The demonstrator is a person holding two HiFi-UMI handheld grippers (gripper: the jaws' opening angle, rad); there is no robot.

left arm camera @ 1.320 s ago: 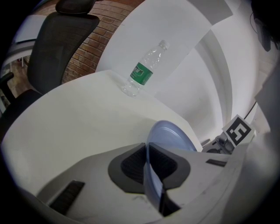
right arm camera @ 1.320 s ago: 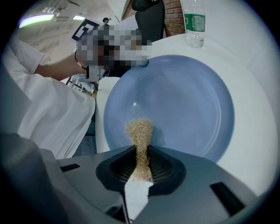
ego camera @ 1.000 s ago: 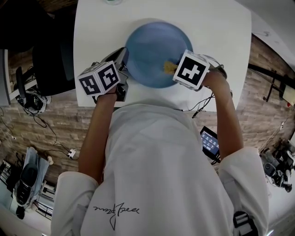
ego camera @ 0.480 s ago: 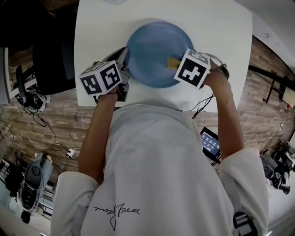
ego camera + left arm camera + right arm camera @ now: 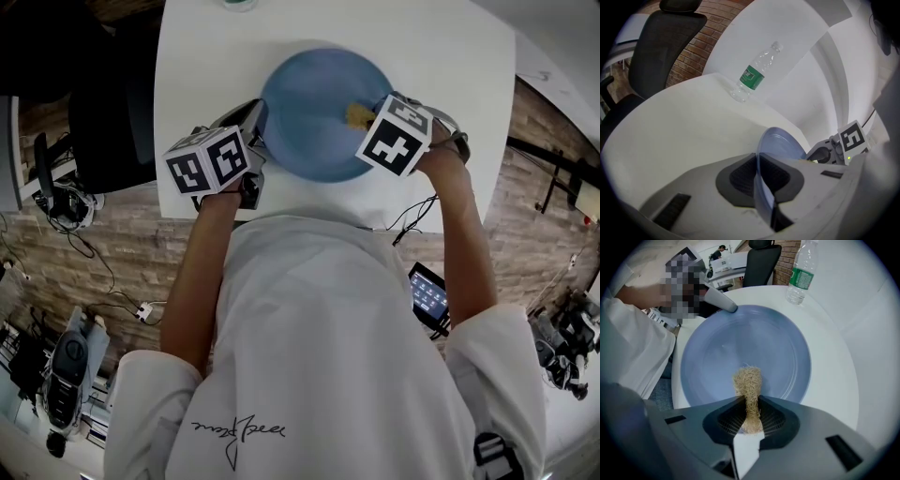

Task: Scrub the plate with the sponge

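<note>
"Where's the sponge (image 5: 747, 385)?"

"Its length runs along the jaws of my right gripper (image 5: 749, 401), pinched between them, frayed end poking past the tips over the blue plate (image 5: 740, 343). My left gripper (image 5: 759, 173) clamps its rim."

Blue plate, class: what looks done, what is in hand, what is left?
Done: the left gripper is clamped on the rim of the round blue plate on the white table. In hand: the right gripper, shut on the tan fibrous sponge, points it down at the plate's inner surface. Left: unclear; no suds or marks show how much is scrubbed.
</note>
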